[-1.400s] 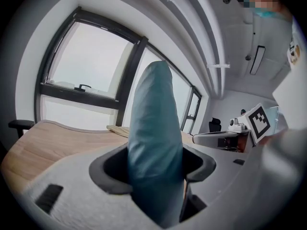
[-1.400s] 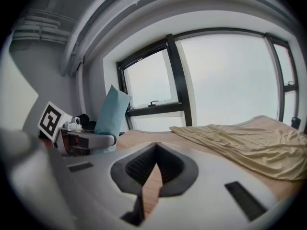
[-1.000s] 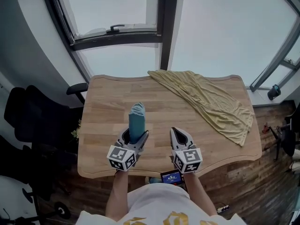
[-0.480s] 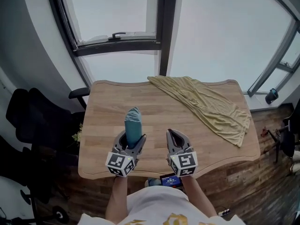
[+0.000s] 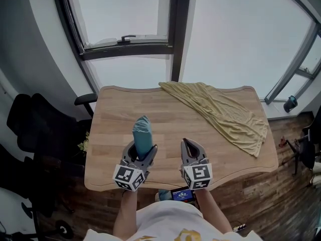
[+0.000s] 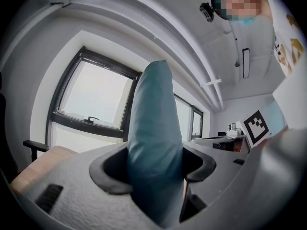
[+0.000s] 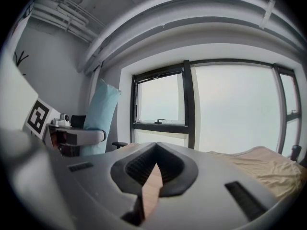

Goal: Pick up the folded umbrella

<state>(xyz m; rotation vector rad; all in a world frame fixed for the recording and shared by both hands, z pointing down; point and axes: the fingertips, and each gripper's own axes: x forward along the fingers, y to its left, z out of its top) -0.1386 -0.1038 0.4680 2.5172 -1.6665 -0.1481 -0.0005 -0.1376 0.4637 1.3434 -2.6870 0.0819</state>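
The folded umbrella [image 5: 142, 131], in a teal sleeve, is held off the wooden table [image 5: 113, 109] by my left gripper [image 5: 141, 148]. The jaws are shut on its lower part and its rounded end points away from me. In the left gripper view the umbrella [image 6: 152, 138] fills the gap between the two pads of that gripper [image 6: 154, 163]. My right gripper [image 5: 189, 145] hovers beside it on the right, shut, with nothing in it. In the right gripper view the jaws of the right gripper [image 7: 156, 150] meet at the tips, and the umbrella [image 7: 100, 114] rises at the left.
A crumpled yellow cloth [image 5: 225, 112] lies across the table's far right. A black office chair [image 5: 35, 127] stands off the left edge. Large windows [image 5: 125, 36] rise behind the table. A small lit screen [image 5: 183, 193] sits near my waist.
Both grippers have risen a little and drawn slightly toward me, the umbrella going up with the left one. Most of that happened early; the last half second shows almost no motion.
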